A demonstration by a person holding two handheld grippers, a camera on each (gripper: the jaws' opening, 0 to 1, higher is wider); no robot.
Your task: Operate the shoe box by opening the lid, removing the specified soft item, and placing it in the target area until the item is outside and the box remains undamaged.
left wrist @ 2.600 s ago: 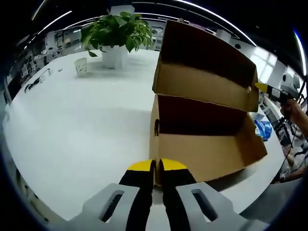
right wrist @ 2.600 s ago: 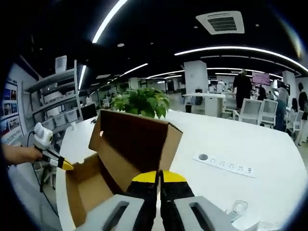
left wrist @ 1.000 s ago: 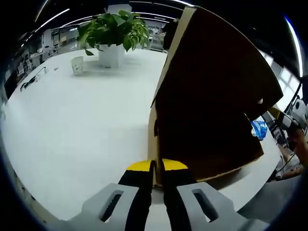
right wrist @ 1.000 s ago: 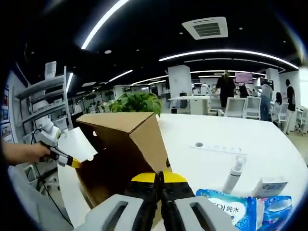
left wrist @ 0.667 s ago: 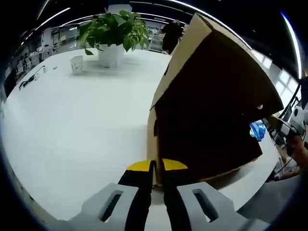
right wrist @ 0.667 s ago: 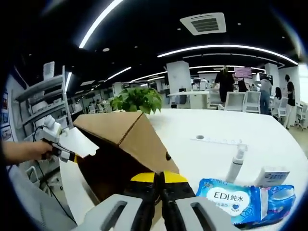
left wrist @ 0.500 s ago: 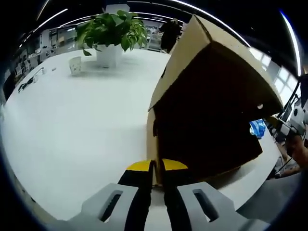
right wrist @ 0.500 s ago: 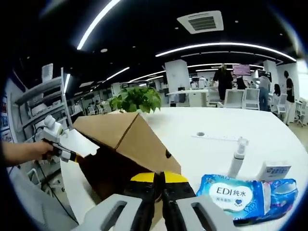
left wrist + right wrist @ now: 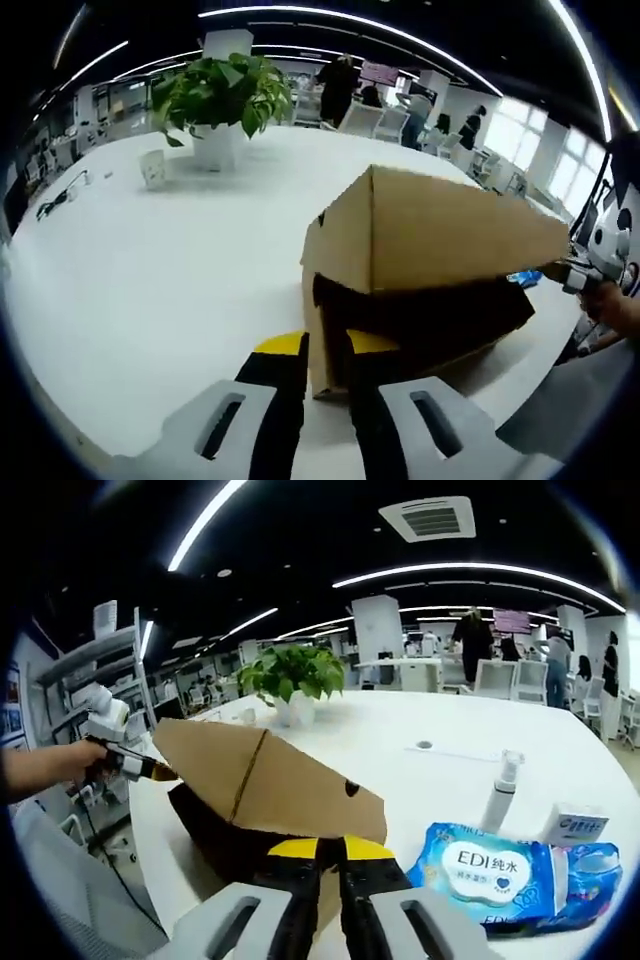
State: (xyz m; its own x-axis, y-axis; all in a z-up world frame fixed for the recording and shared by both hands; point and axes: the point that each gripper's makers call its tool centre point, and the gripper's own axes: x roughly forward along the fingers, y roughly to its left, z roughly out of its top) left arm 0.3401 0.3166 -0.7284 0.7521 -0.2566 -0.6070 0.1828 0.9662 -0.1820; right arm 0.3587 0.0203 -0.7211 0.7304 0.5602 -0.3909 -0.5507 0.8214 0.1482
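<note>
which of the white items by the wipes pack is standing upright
The pump bottle stands upright behind the blue wipes pack; the small white box sits low.

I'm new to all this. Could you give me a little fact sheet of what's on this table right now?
Box: cardboard shoe box, lid tilted low over it
Left gripper: clamped on the box wall
Right gripper: clamped on the lid edge
Beside box: wipes pack, pump bottle
Behind: potted plant
</note>
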